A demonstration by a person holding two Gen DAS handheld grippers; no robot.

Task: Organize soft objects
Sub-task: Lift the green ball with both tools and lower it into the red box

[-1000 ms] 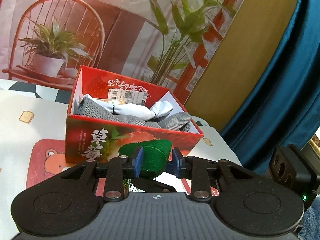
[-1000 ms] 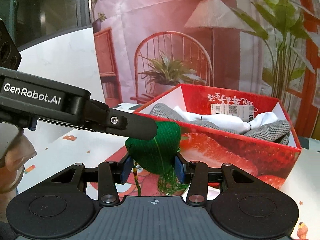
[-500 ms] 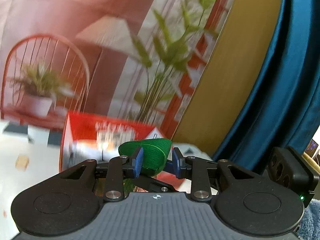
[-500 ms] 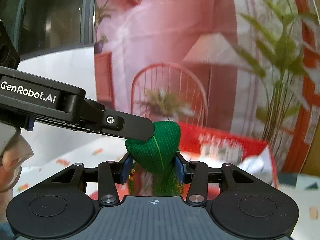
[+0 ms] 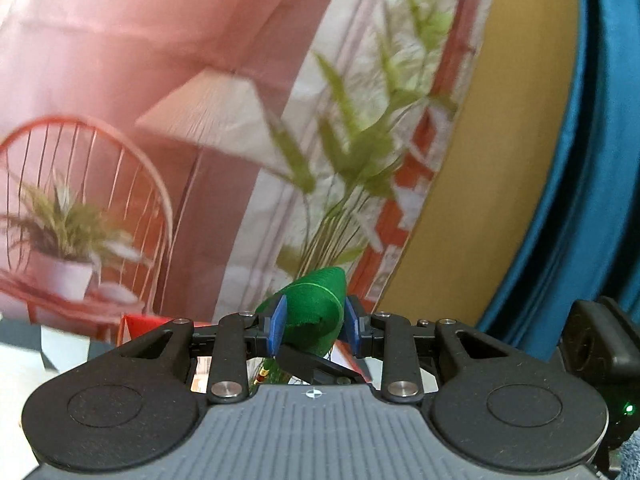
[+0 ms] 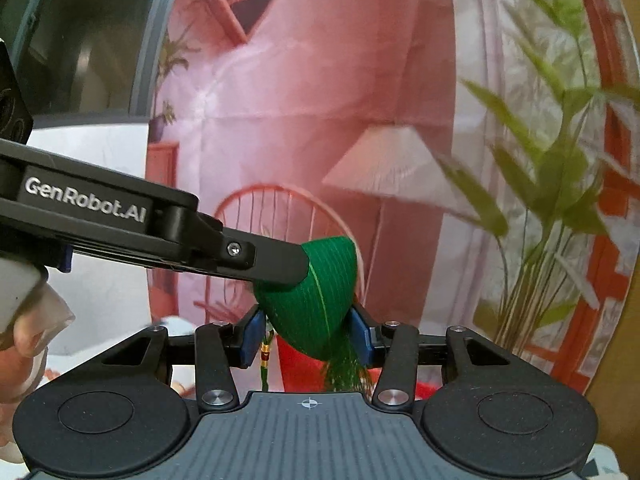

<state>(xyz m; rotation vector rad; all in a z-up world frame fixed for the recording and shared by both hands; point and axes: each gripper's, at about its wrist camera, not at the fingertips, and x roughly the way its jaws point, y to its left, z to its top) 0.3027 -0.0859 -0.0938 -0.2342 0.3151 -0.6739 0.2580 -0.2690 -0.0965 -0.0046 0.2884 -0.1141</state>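
A green fabric pouch (image 6: 316, 300), cone-shaped with fine stitched lines and a green tassel hanging from its lower end, sits in mid-air between both grippers, in front of a printed backdrop (image 6: 304, 92) showing a red chair, a lamp and leafy plants. In the right wrist view the right gripper (image 6: 306, 338) has the pouch between its blue pads (image 6: 360, 338); its jaws are opening, and the right pad touches the cloth while the left stands just beside it. The left gripper (image 5: 312, 326) reaches in from the left of that view, its black finger (image 6: 276, 264) lying against the pouch's upper edge. In the left wrist view its blue pads press on the pouch's narrow end. A corner of a red cardboard box (image 5: 138, 326) shows low behind the left gripper. Teal curtain (image 5: 580, 180) hangs at the right.
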